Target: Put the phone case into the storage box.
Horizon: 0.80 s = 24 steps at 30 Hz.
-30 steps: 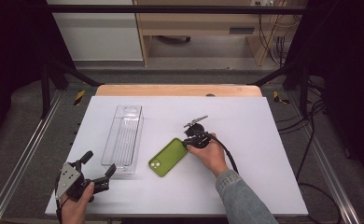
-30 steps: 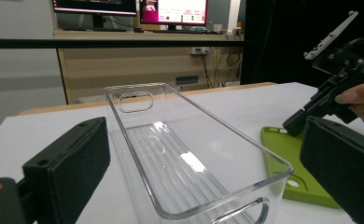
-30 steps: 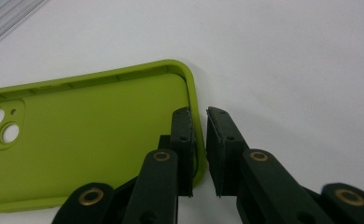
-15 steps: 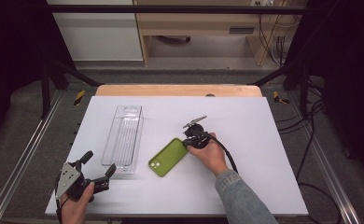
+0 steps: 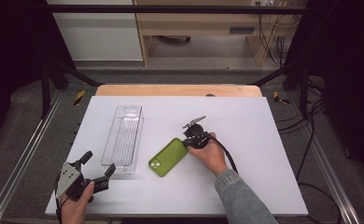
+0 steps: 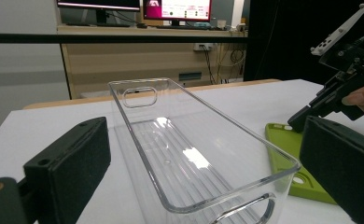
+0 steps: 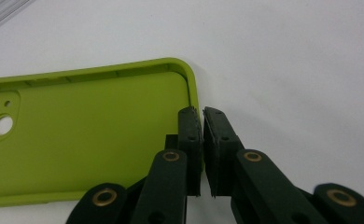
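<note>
Right gripper [image 7: 202,116] fingers pinched narrow on green phone case [image 5: 168,157] rim, case flat on counter [image 5: 264,140]. Left gripper [image 5: 95,164] fingers spread wide, clear bin [image 6: 189,154] just beyond them.

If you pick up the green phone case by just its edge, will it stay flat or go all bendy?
Probably a bit bendy. The green phone case is an empty shell with thin walls, so it likely sags when lifted by one rim. It looks light too, with nothing inside. The right tongs pinch only a thin wall at one end, so it may swing or slip.
</note>
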Motion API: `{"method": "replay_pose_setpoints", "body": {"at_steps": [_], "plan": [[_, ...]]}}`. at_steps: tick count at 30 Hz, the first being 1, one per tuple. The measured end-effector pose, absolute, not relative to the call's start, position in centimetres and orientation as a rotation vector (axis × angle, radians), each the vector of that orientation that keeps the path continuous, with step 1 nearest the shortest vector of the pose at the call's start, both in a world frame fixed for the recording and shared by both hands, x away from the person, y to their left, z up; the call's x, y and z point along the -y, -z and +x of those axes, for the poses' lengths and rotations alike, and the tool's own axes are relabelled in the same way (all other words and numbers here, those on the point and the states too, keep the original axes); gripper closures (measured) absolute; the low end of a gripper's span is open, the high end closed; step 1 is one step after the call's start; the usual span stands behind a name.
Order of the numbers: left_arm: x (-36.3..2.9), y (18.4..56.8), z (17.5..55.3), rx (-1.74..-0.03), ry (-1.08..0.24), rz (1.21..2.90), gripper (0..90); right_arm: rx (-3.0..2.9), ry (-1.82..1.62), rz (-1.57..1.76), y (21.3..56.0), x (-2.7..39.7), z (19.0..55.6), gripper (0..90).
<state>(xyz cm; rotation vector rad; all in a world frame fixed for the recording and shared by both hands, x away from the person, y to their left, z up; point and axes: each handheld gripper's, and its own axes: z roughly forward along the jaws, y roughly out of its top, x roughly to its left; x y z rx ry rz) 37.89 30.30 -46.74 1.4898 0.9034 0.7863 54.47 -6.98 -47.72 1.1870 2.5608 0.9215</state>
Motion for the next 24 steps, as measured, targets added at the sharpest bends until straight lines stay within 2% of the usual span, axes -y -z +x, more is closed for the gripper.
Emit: {"method": "replay_pose_setpoints", "body": {"at_steps": [24], "plan": [[-30.43,46.75,37.89,-0.915,-0.786,1.485,1.7,-2.57,-0.9,1.093,47.73,6.88,54.22,88.0]]}}
